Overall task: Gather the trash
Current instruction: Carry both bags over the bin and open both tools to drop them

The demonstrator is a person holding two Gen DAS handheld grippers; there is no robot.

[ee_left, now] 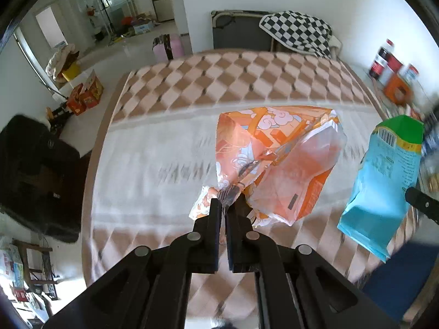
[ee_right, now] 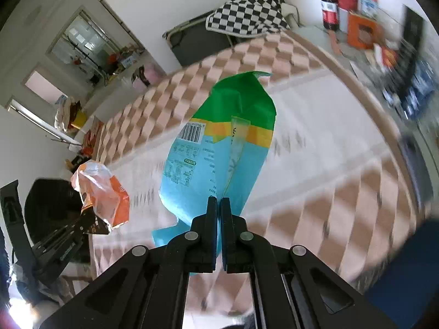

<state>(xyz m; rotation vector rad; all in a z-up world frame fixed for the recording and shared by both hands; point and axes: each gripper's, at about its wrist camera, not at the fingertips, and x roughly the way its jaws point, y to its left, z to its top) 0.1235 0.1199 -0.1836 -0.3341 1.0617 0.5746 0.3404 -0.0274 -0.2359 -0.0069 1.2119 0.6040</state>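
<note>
My left gripper [ee_left: 228, 201] is shut on the crumpled end of an orange and white snack bag [ee_left: 277, 161] and holds it above the bed. My right gripper [ee_right: 218, 200] is shut on the lower edge of a blue and green snack bag [ee_right: 219, 142], also held up over the bed. The blue bag shows at the right of the left wrist view [ee_left: 384, 181]. The orange bag [ee_right: 103, 192] and the left gripper [ee_right: 90, 219] show at the left of the right wrist view.
Below both bags lies a bed with a pink and brown checked blanket [ee_left: 164, 142]. A side table at the right holds a cola bottle [ee_right: 328, 5], an orange box [ee_right: 360, 31] and other items. A black bag [ee_left: 35, 175] sits at the bed's left.
</note>
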